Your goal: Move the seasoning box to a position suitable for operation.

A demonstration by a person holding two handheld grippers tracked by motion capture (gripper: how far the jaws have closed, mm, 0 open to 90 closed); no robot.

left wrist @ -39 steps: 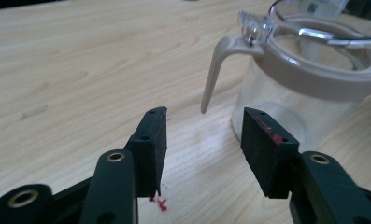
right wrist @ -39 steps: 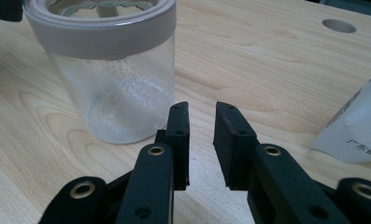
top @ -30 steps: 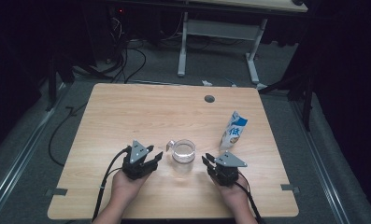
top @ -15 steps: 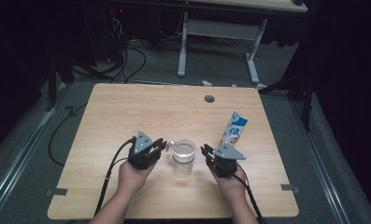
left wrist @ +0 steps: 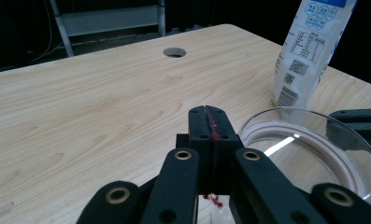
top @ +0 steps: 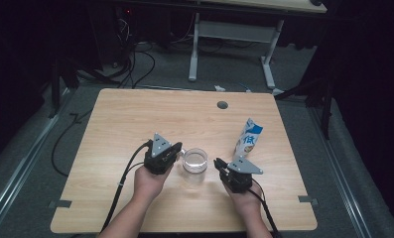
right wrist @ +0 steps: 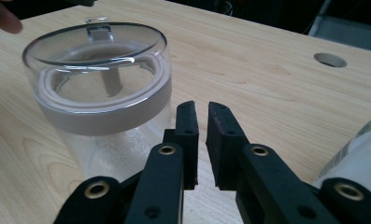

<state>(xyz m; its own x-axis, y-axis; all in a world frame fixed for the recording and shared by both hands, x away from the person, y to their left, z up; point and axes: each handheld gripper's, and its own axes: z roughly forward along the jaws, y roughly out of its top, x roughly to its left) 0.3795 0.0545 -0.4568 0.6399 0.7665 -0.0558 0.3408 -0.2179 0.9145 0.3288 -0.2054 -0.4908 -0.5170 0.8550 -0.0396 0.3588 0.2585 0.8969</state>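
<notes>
The left gripper (left wrist: 206, 122) has its jaws pressed together on nothing, having just closed; the glass jar (left wrist: 309, 149) stands just to their right. The right gripper (right wrist: 203, 126) has its jaws almost shut, a narrow gap between them, still closing lately and empty; the jar (right wrist: 99, 79), lid (right wrist: 95, 44) on, stands just left of them, the carton (right wrist: 360, 158) to their right. This looks like the approach: next, one gripper must spread to steady the jar or take the lid's knob. Beyond lies the wooden table (top: 135, 119), with a cable hole (top: 222, 105), in a dark room.
</notes>
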